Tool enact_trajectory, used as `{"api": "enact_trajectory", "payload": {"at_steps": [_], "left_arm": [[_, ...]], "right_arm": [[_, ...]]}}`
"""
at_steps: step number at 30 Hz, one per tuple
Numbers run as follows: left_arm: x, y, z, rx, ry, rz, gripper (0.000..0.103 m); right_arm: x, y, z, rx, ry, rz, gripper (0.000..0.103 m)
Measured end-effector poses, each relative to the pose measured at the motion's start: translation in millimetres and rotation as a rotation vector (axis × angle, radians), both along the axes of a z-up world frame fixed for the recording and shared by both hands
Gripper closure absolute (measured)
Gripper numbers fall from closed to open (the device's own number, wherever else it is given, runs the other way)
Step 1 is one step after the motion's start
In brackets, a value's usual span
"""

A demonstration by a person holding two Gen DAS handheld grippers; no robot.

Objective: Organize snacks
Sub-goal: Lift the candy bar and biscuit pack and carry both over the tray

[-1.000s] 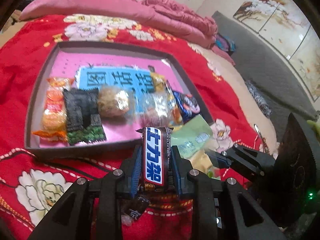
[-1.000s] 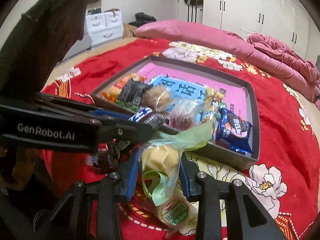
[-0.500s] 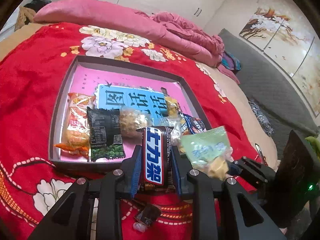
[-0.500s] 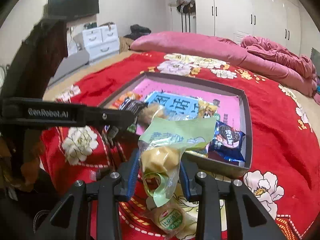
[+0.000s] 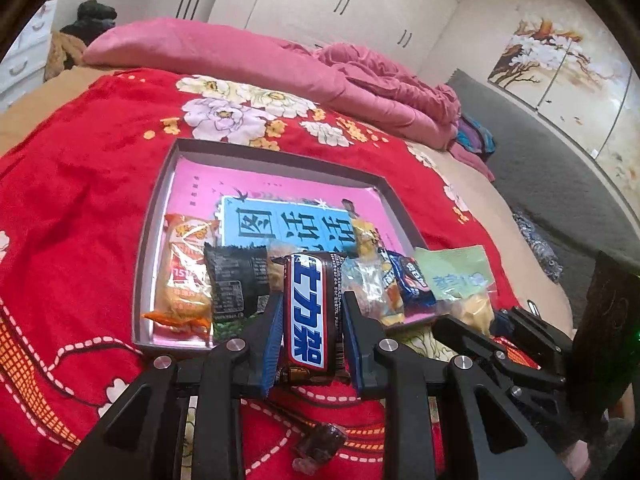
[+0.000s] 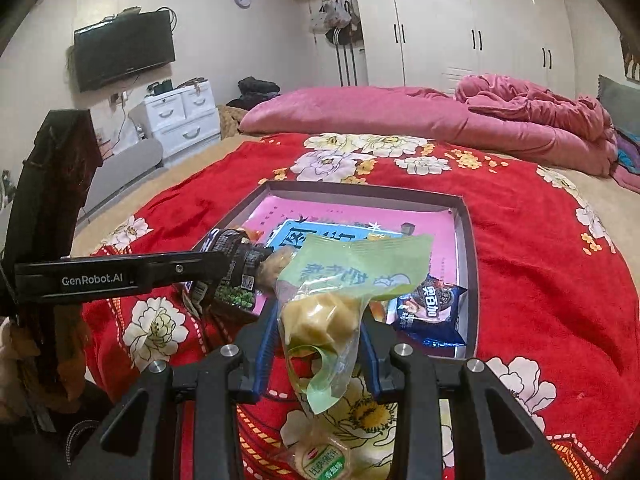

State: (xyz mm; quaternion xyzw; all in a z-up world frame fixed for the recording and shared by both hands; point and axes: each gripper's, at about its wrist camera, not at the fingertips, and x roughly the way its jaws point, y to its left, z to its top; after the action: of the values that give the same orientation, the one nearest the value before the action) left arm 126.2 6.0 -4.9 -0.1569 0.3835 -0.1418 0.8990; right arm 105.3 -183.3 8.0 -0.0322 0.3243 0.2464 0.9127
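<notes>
Bed: a red floral blanket is carrying everything, with the shallow box tray lying open on it.
Tray, left end: an orange packet and a black packet are sitting side by side along the near wall.
Left gripper: jaws are clamping a chocolate bar, its long axis running straight ahead along the fingers, nose pointing into the tray.
Key relation: the tray's near wall is lying just beyond and below the bar's tip, so the bar looks to be going forward over that wall; the free pink floor is farther back.
Tray, right end: a blue cookie packet is resting in the near right corner.
Right gripper: jaws are pinching a green-topped clear bag of pale pieces, hanging upright with its loose tail dangling below.
Nearer hand: my guess, the left; in the right wrist view its tip is already at the tray's near edge.
Loose item: a round green-labelled snack is waiting on the blanket under the right gripper.
</notes>
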Motion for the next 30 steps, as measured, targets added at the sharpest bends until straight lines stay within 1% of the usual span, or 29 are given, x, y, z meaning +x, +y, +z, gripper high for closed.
{"api": "enact_trajectory", "payload": {"at_steps": [7, 22, 30], "left_arm": [[4, 8, 1, -0.010, -0.008, 0.035, 0.074], [15, 9, -1, -0.001, -0.017, 0.063, 0.074], [22, 7, -4, -0.002, -0.015, 0.067, 0.074]], "right_arm": [[4, -5, 3, 0.018, -0.006, -0.027, 0.067], [18, -23, 16, 0.071, -0.030, -0.105, 0.066], [27, -26, 19, 0.083, -0.036, -0.130, 0.066]]}}
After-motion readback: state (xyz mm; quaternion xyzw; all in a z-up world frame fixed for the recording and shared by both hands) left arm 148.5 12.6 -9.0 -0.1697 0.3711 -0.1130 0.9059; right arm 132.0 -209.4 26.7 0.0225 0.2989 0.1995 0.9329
